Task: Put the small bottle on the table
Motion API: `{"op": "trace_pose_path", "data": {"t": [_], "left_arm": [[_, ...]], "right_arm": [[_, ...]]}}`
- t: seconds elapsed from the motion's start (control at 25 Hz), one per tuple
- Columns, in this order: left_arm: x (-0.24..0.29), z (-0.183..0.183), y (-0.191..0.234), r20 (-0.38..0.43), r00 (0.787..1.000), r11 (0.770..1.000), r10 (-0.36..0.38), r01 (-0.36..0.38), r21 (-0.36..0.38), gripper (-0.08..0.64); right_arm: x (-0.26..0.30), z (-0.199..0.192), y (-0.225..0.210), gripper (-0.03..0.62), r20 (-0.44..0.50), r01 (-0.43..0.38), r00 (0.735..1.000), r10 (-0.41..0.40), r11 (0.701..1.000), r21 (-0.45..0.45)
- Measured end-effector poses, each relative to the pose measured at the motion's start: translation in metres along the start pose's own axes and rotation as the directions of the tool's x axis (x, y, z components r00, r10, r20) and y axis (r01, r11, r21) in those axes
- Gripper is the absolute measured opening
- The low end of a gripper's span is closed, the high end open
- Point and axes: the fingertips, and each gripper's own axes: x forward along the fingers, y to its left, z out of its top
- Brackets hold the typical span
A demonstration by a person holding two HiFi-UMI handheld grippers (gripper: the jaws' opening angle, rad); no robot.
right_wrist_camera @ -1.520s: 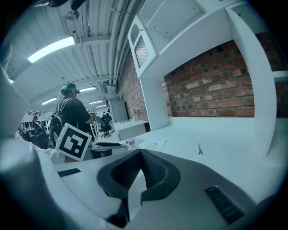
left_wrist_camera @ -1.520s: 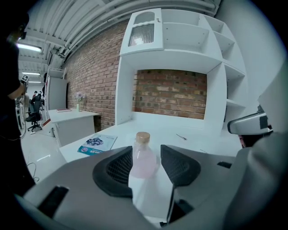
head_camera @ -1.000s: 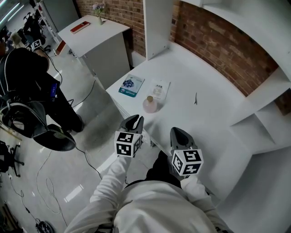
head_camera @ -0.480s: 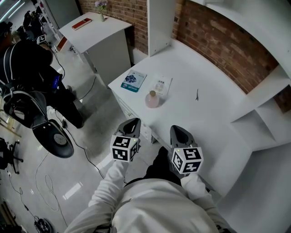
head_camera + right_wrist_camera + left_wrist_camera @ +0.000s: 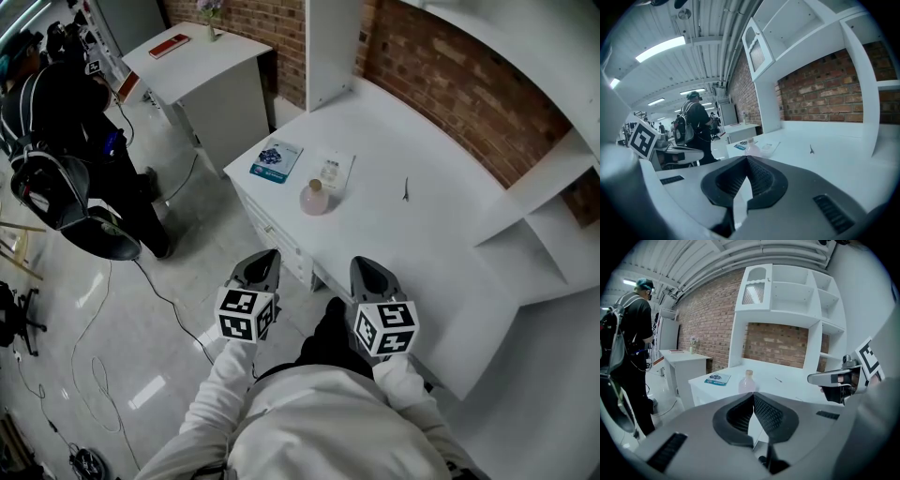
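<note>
The small pink tan-capped bottle stands upright on the white table, one o'clock from your left gripper, eleven from your right gripper. Left looks nearer, and both pairs of jaws are pressed together, empty.

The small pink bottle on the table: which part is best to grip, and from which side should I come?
Probably the round body, jaws level across its middle. The bottle stands upright near the table's front edge, with a white packet just behind, so come from the front.
</note>
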Motion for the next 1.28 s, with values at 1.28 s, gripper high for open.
{"op": "trace_pose_path", "data": {"t": [1.28], "left_arm": [[-0.016, 0.011, -0.004, 0.043, 0.999, 1.000, 0.009, -0.008, -0.023, 0.020]], "right_arm": [[-0.012, -0.007, 0.008, 0.028, 0.001, -0.014, 1.000, 0.014, 1.000, -0.027]]}}
